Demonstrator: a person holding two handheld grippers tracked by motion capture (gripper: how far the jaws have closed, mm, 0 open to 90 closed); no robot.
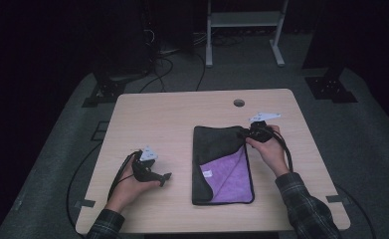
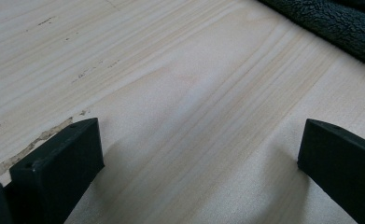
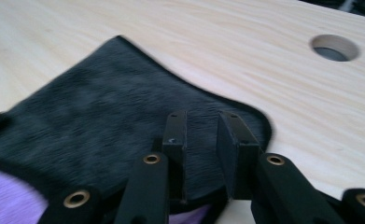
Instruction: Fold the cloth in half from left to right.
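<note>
Dark cloth (image 1: 217,149) lies on pale wooden table (image 1: 167,119), dim room.

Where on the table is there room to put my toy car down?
The table is bare along its far side, behind the towel, and at the far left, beyond the left gripper. It is crowded where the right gripper pinches the towel's far right corner.

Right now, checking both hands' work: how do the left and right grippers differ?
The left gripper has its jaws wide apart over bare wooden table, holding nothing; the right gripper has its jaws closed on a corner of the dark grey and purple cloth. Both are hand-held with black jaws.
</note>
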